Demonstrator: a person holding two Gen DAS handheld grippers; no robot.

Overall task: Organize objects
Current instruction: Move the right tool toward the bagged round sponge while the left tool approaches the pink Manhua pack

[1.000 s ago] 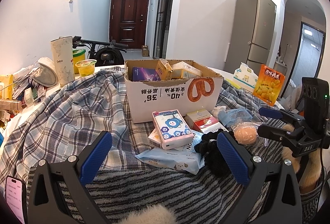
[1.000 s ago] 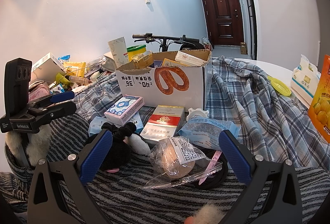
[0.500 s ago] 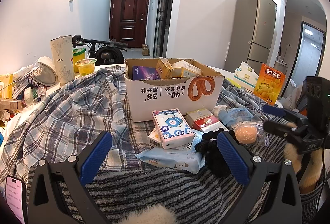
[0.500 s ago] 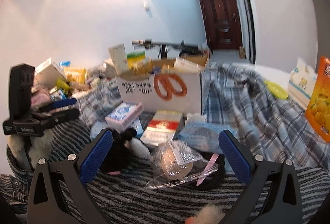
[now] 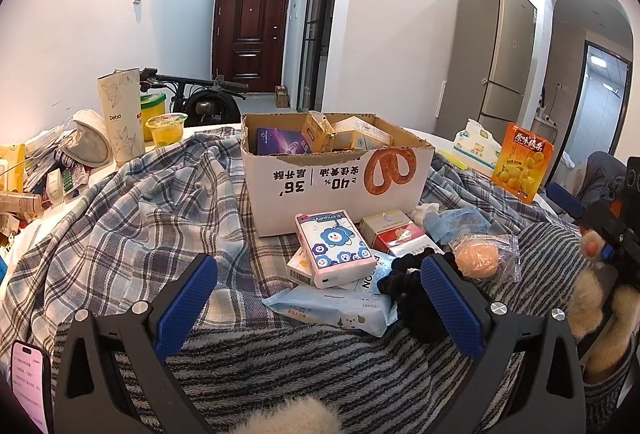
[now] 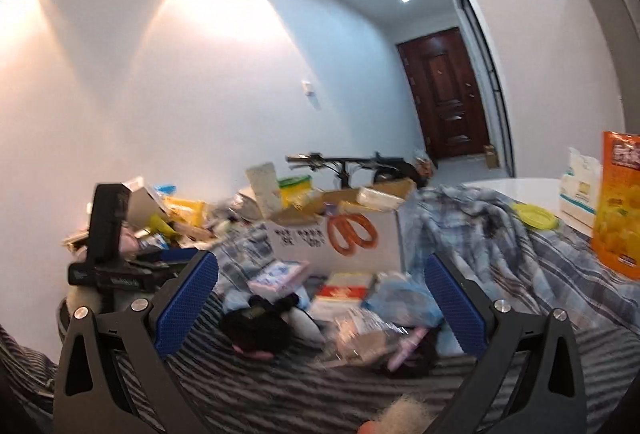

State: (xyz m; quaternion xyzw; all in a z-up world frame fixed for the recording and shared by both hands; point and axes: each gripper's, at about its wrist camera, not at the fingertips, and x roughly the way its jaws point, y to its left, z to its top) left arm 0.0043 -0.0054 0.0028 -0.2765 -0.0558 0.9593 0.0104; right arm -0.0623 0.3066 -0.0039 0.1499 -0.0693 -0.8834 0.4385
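Both jaws spread wide, empty. The cardboard box (image 5: 336, 170) holds a few packs; the pink tissue pack (image 5: 334, 248) and, likely, other clutter wait before it.

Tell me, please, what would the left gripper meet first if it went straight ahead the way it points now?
Probably the pale blue wet-wipes pack, with the pink flower-print box right behind it; the left gripper is open, and depth is uncertain.

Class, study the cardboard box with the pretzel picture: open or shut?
Open: the cardboard box has its top uncovered, with packets showing inside.
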